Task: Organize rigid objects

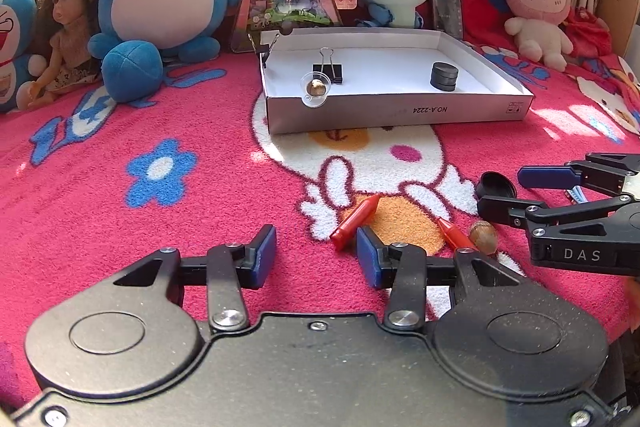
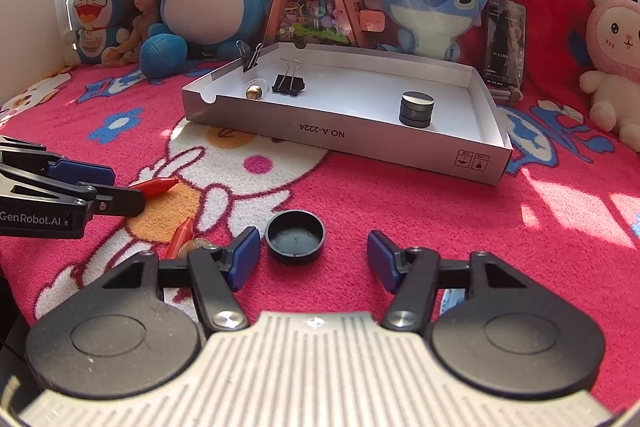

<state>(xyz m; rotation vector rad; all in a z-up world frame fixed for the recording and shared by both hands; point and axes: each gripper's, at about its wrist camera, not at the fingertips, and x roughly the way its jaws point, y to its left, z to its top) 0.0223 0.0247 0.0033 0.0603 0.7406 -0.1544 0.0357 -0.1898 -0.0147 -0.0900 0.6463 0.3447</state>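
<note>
From the left wrist view, the left gripper (image 1: pixel 316 255) hangs low over the pink blanket (image 1: pixel 120 227) with its jaws spread and nothing between them. The nearer red crayon (image 1: pixel 355 223) lies just ahead and a little right of the gap, its butt end touching or almost touching the right pad, its long axis running up and to the right, tip pointing away. A second red crayon (image 1: pixel 454 235) and an acorn (image 1: pixel 483 235) sit further right, beside the right gripper (image 1: pixel 500 193), which has the black cap (image 1: pixel 496 185) at its fingertips. The white box (image 1: pixel 400 107) stands well ahead, holding a binder clip (image 1: pixel 328 69), a small clear cup with a nut (image 1: pixel 316 87) and stacked black discs (image 1: pixel 444 77).

From the right wrist view, the right gripper (image 2: pixel 314 259) is spread wide and empty; the black cap (image 2: pixel 295 237) lies open side up just ahead, nearer the left pad, not gripped. The left gripper (image 2: pixel 116 185) reaches in from the left edge by a crayon (image 2: pixel 156 185). By my reckoning the cap is the right hand's job, the crayon the left's
</note>
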